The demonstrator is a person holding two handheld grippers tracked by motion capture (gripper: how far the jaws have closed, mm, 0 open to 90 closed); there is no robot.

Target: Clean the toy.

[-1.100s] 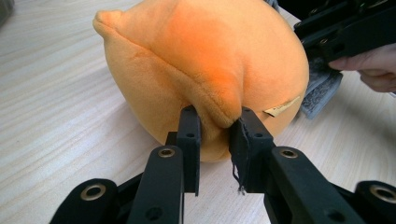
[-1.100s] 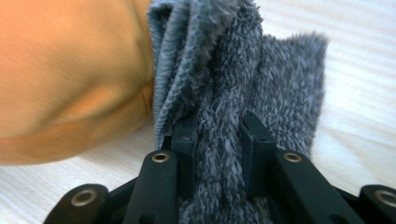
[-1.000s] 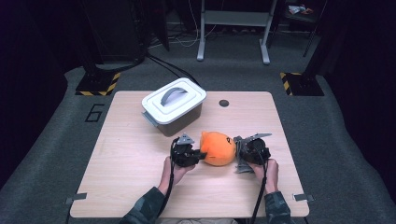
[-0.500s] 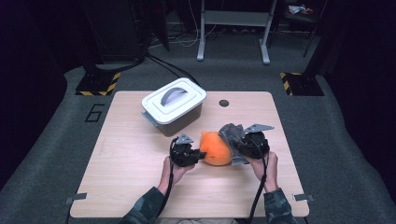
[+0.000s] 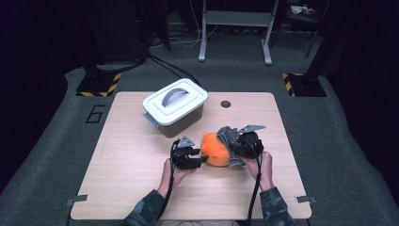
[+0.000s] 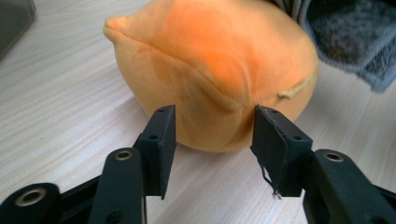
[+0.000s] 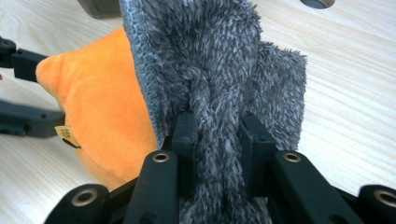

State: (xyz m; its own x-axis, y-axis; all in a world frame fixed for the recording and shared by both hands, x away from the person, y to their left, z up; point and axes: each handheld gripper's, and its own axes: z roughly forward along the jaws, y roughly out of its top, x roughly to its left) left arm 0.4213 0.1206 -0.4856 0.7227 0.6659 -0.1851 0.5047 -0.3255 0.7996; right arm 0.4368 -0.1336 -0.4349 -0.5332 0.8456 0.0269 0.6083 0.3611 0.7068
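1. A wooden table (image 5: 122,165) carries the work; a lidded grey storage box (image 5: 175,106) stands beyond the left gripper, apart from it.
2. An orange plush toy (image 5: 215,149) lies between the two grippers, touching a grey fleece cloth (image 5: 227,136) draped on its far side.
3. The right gripper (image 7: 215,135) has its jaws clamped on a bunched fold of the cloth, raised over the toy.
4. The left gripper (image 6: 212,135) sits with jaws parted, bracketing the toy's near bulge without pinching it.
5. The step looks like wiping or covering the toy. Next likely calls for the left gripper to pinch and steady the toy while the cloth is drawn across.
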